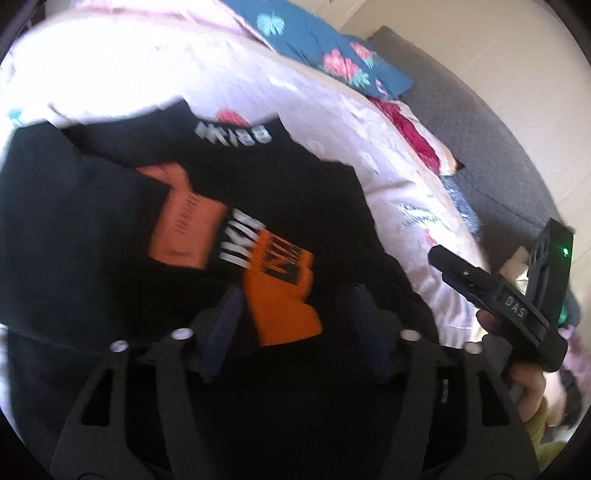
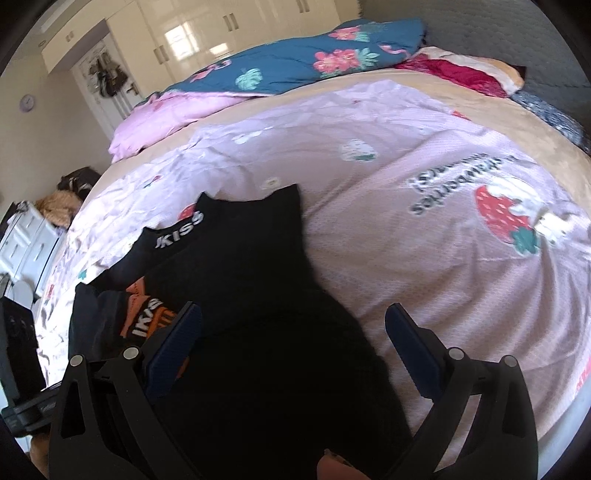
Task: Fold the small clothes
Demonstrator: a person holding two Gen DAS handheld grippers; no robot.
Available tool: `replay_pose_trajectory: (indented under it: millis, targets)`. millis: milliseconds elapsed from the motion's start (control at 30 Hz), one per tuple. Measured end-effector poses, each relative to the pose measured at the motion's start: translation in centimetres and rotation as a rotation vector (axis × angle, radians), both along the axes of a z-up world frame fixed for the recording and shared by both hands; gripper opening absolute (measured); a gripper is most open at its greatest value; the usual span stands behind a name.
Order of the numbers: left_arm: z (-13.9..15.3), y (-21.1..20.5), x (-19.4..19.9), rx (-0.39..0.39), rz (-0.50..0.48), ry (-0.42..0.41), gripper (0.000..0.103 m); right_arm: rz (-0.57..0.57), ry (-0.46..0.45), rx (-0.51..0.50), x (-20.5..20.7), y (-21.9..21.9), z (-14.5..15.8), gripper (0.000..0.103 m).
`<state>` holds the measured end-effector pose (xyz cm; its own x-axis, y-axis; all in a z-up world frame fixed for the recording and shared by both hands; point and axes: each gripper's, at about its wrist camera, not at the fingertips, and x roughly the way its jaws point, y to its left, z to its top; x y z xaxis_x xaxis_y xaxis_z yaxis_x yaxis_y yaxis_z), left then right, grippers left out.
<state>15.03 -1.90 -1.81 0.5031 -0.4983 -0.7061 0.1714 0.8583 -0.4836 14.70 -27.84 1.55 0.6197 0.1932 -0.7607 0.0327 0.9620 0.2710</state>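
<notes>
A small black garment [image 1: 280, 184] with orange patches and white lettering lies on a pink strawberry-print sheet [image 1: 332, 107]. It also shows in the right wrist view [image 2: 251, 273], partly folded, with white "KISS" lettering at its far edge. My left gripper [image 1: 295, 317] is open just above the garment, an orange patch [image 1: 284, 291] between its fingers. My right gripper [image 2: 293, 332] is open over the garment's near part, holding nothing. The right gripper also shows from the side at the right of the left wrist view [image 1: 443, 258].
A blue floral duvet [image 2: 295, 62] and a red and cream blanket [image 2: 461, 74] lie at the far side of the bed. A grey headboard [image 1: 461, 122] stands beyond. Cream wardrobes [image 2: 184, 33] and white drawers [image 2: 26, 236] stand to the left.
</notes>
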Motion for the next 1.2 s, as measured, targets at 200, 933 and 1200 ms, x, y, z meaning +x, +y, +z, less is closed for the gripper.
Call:
replay_pose_trajectory:
  millis: [200, 933, 1200]
  targets:
    - [2.5, 6.3, -1.0, 0.143, 0.206, -0.064, 0.094, 0.209, 0.042, -0.02, 2.1, 6.8, -1.7, 0.084]
    - [3.8, 17.8, -3.4, 0.165, 0.543, -0.059, 0.094, 0.477, -0.259, -0.118, 3.6, 13.7, 6.2, 0.014]
    - [3.2, 14.7, -2.0, 0.19, 0.446, -0.053, 0.094, 0.411, -0.215, -0.189, 5.8, 10.8, 5.1, 0.014]
